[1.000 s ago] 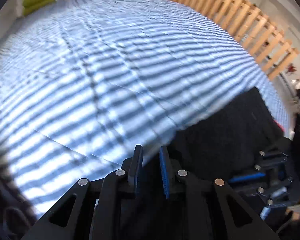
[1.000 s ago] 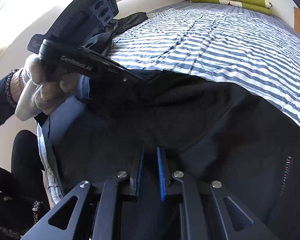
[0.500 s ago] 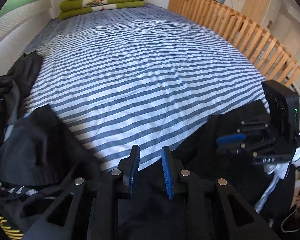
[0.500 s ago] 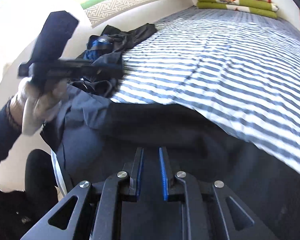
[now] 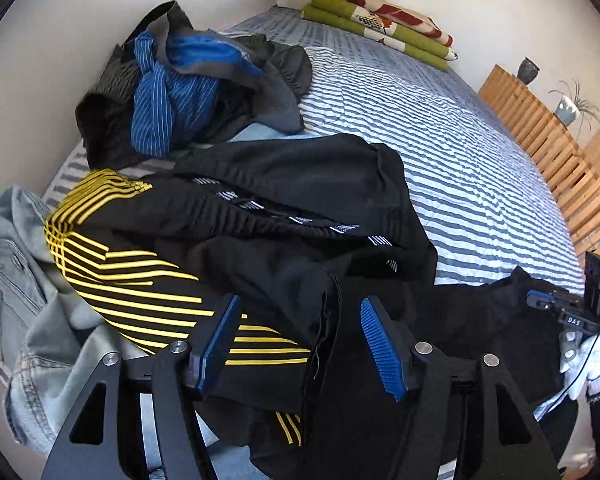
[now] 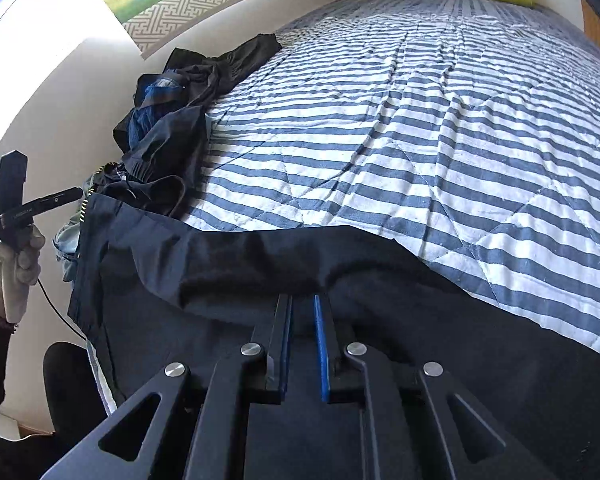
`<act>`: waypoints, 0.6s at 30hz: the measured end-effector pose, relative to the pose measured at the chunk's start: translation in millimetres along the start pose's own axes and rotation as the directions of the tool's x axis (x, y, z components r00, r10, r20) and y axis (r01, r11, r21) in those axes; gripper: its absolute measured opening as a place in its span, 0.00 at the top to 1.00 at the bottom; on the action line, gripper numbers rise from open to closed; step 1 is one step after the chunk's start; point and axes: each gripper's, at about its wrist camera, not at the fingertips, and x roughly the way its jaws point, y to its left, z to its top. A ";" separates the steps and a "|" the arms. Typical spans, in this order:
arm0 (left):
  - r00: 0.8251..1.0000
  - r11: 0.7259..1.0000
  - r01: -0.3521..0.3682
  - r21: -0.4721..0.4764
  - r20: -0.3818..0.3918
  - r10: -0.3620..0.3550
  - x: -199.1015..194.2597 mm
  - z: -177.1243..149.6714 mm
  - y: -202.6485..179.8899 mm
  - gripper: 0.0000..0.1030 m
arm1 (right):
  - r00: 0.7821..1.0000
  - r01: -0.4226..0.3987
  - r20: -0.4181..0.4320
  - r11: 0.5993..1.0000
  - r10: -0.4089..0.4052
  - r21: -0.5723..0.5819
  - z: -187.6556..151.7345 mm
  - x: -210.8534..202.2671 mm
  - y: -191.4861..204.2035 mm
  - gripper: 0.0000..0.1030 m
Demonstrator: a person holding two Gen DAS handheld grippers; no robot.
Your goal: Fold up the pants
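Observation:
The black pants [image 6: 260, 276] lie across the near edge of the striped bed [image 6: 420, 140] and hang over its side. My right gripper [image 6: 302, 320] is shut on their upper edge, its blue pads nearly together with dark cloth between them. My left gripper [image 5: 300, 328] is open wide above the pants' other end [image 5: 452, 320] and a black garment with yellow stripes [image 5: 140, 284], holding nothing. The right gripper [image 5: 548, 304] shows at the far right of the left wrist view, on the black cloth. A gloved hand holds the left gripper [image 6: 70, 194] out beside the bed.
A heap of clothes sits by the wall: a blue striped piece [image 5: 172, 100], dark garments [image 5: 300, 184] and pale denim [image 5: 12, 260]. Folded green and red blankets [image 5: 380, 20] lie at the bed's head. A wooden slatted rail [image 5: 560, 152] runs along the far side.
My left gripper has opened, let go of the pants and swung left toward the clothes heap. The right gripper keeps its hold, and the pants' edge has settled flatter on the bed.

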 end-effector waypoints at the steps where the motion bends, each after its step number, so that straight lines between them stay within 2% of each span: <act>1: 1.000 1.000 0.025 -0.010 -0.009 -0.026 4.8 -1.2 3.0 0.36 | 1.000 0.006 -0.002 1.000 -0.006 -0.006 -0.5 1.9 4.5 0.89; 3: 0.999 0.999 0.038 -0.017 -0.013 -0.038 13.4 -1.7 4.1 0.36 | 1.000 0.011 -0.016 1.000 -0.011 -0.013 -1.8 6.1 10.0 0.89; 7: 0.994 0.993 0.109 -0.045 0.002 -0.109 18.1 -1.6 3.6 0.38 | 0.999 0.037 -0.039 0.999 -0.038 -0.019 -5.6 16.4 13.1 0.89; 9: 0.997 0.996 0.081 -0.026 -0.007 -0.081 21.0 -2.6 -1.9 0.89 | 0.998 0.053 -0.042 0.998 -0.053 -0.019 -7.0 20.2 12.2 0.89; 12: 0.997 0.998 0.061 0.001 0.039 -0.061 9.7 -6.6 -8.8 0.92 | 0.998 0.056 -0.034 0.998 -0.056 0.003 -6.5 21.0 8.6 0.89; 14: 0.993 0.997 0.078 -0.013 0.093 -0.076 -7.5 -9.4 -7.7 0.95 | 0.998 0.065 -0.017 0.998 -0.065 0.008 -5.0 15.9 6.7 0.89; 15: 0.989 0.995 0.091 -0.027 0.122 -0.087 -14.0 -9.6 -2.3 1.00 | 0.997 0.079 -0.009 0.997 -0.079 0.008 -4.4 14.1 5.5 0.89; 16: 0.988 0.997 0.070 -0.044 0.142 -0.063 -15.8 -8.7 6.1 1.00 | 0.995 0.101 -0.006 0.995 -0.101 0.005 -4.1 13.5 3.6 0.89; 17: 0.990 0.997 0.027 -0.079 0.137 -0.016 -12.0 -6.2 17.6 1.00 | 0.989 0.149 -0.009 0.989 -0.149 0.001 -4.2 15.4 -1.0 0.89; 18: 0.994 0.990 0.019 -0.143 0.114 -0.002 -5.1 -3.8 34.0 1.00 | 0.985 0.174 -0.017 0.985 -0.174 0.007 -5.2 18.8 -6.4 0.90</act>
